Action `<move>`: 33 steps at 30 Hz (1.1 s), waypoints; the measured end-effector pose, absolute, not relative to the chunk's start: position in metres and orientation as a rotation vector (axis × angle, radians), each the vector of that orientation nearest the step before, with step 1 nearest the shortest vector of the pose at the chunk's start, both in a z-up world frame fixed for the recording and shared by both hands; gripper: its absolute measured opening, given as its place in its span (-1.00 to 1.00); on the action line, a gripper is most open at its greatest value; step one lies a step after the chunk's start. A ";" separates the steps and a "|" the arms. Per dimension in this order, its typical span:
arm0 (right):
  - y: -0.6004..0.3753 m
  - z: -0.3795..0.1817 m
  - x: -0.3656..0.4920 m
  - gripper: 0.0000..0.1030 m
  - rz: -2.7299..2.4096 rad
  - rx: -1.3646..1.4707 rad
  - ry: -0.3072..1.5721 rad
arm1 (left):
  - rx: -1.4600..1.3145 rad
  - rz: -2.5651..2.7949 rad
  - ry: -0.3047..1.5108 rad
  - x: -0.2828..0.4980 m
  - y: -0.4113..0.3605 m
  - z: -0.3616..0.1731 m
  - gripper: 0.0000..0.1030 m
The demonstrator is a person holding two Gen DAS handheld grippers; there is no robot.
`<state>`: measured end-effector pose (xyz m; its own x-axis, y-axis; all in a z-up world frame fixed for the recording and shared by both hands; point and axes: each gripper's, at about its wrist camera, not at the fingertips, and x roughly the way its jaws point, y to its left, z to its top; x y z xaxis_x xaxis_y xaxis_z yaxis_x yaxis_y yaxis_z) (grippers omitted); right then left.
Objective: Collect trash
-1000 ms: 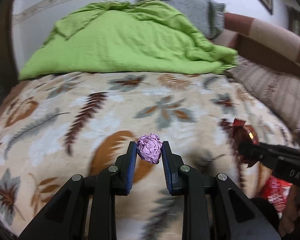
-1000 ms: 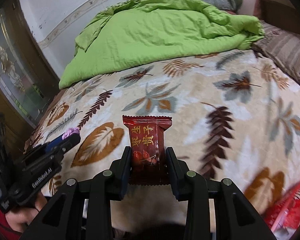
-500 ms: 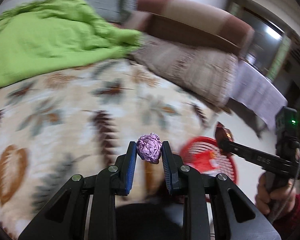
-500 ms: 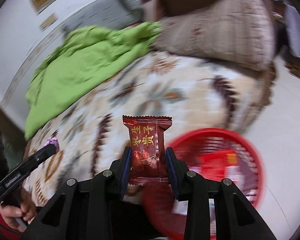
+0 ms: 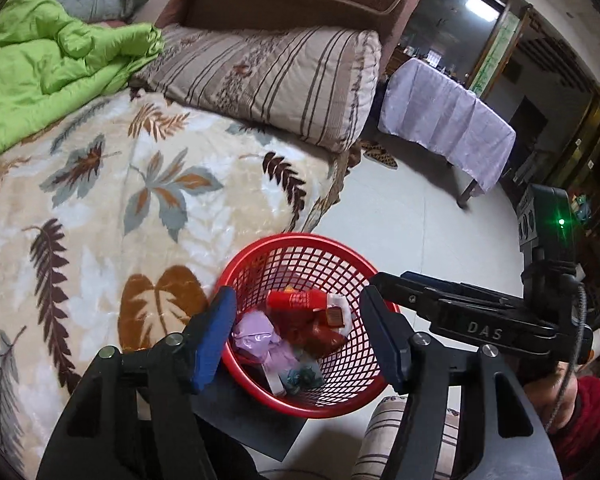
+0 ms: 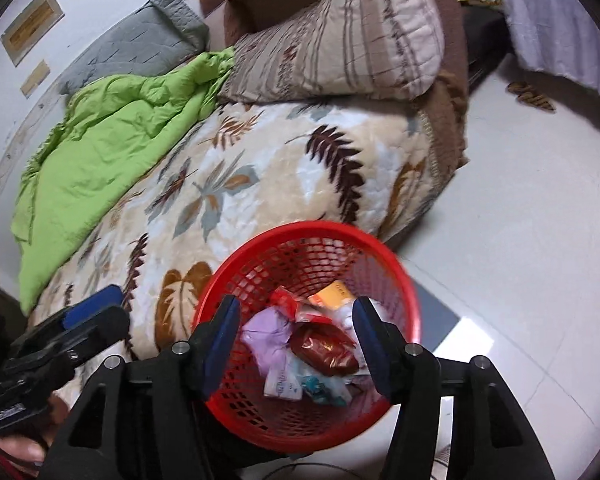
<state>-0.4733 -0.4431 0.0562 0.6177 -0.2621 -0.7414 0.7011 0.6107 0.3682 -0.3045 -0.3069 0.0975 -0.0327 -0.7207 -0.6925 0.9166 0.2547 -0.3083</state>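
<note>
Trash lay gathered in the red mesh basket [image 5: 300, 402], which stood on the floor [image 5: 412, 216] just beside the bed and directly under both tools. Largest in view was the bed itself, covered by a leaf-print blanket [image 5: 112, 200]; no wrapper or scrap showed on the part of it that either camera took in. A green quilt [image 5: 52, 76] was bunched at its far side, next to a striped pillow [image 5: 268, 80] and a grey cushion [image 6: 136, 50]. Beyond the bed, a small table under a pale cloth [image 5: 448, 120] stood well apart on the floor.

Inside the basket, a crumpled lilac wrapper [image 5: 256, 332] rested at the left, a dark red candy packet [image 6: 324, 350] at the middle, a red-and-white package [image 5: 300, 300] farther back, and a small teal scrap [image 6: 320, 388] near the front wall.

The left tongs [image 5: 300, 338] were opening over the basket with nothing between the blue pads [image 5: 214, 336]. The right tongs [image 6: 296, 338] were likewise opening, and no item sat between them; the candy packet lay below the gap, in the basket and not in the grip. The right tool also appeared at the side of the left view, held in a hand with a red sleeve [image 5: 592, 412].

By this evidence both pieces were delivered. Whether more trash remained elsewhere on the bed could not be told.
</note>
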 end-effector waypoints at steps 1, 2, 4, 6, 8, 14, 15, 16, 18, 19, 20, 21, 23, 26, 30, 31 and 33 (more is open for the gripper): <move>-0.438 0.061 -0.473 0.30 -0.636 0.679 0.698 | 0.277 -1.331 0.883 -0.303 -0.300 0.102 0.23; -0.433 0.066 -0.472 0.38 -0.668 0.655 0.700 | 0.275 -1.323 0.876 -0.302 -0.295 0.105 0.28; -0.419 0.078 -0.469 0.55 -0.734 0.595 0.694 | 0.267 -1.288 0.848 -0.297 -0.280 0.113 0.49; -0.402 0.091 -0.465 0.76 -0.805 0.528 0.677 | 0.272 -1.236 0.798 -0.293 -0.258 0.121 0.61; -0.388 0.101 -0.464 0.86 -0.862 0.488 0.633 | 0.279 -1.197 0.759 -0.291 -0.237 0.126 0.67; -0.343 0.120 -0.461 1.00 -1.033 0.459 0.517 | 0.296 -1.006 0.676 -0.276 -0.172 0.130 0.84; -0.337 0.120 -0.461 1.00 -1.024 0.460 0.507 | 0.304 -0.965 0.667 -0.275 -0.163 0.129 0.86; -0.329 0.121 -0.459 1.00 -1.029 0.462 0.509 | 0.328 -0.909 0.653 -0.274 -0.154 0.127 0.88; -0.319 0.120 -0.456 1.00 -1.026 0.461 0.519 | 0.359 -0.848 0.629 -0.275 -0.143 0.126 0.88; -0.314 0.119 -0.453 1.00 -1.007 0.457 0.529 | 0.368 -0.824 0.602 -0.276 -0.137 0.126 0.88; -0.309 0.118 -0.450 1.00 -1.000 0.447 0.544 | 0.369 -0.806 0.583 -0.277 -0.132 0.126 0.89; -0.307 0.116 -0.447 1.00 -0.999 0.438 0.557 | 0.372 -0.784 0.558 -0.278 -0.128 0.127 0.89; -0.303 0.116 -0.443 1.00 -0.996 0.422 0.581 | 0.374 -0.771 0.512 -0.281 -0.121 0.131 0.89; -0.298 0.115 -0.442 1.00 -0.994 0.413 0.586 | 0.377 -0.747 0.456 -0.287 -0.115 0.135 0.90; -0.297 0.115 -0.442 1.00 -0.994 0.411 0.591 | 0.364 -0.734 0.423 -0.289 -0.113 0.139 0.92; -0.296 0.115 -0.442 1.00 -0.993 0.410 0.593 | 0.360 -0.727 0.421 -0.289 -0.113 0.139 0.92; -0.296 0.114 -0.443 1.00 -0.992 0.412 0.596 | 0.357 -0.712 0.422 -0.288 -0.113 0.138 0.92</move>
<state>-0.4429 -0.2961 0.1141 0.4106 -0.6528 -0.6367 0.8686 0.4923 0.0554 -0.2880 -0.1135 0.1382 0.6798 -0.5492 -0.4860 0.6901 0.7034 0.1703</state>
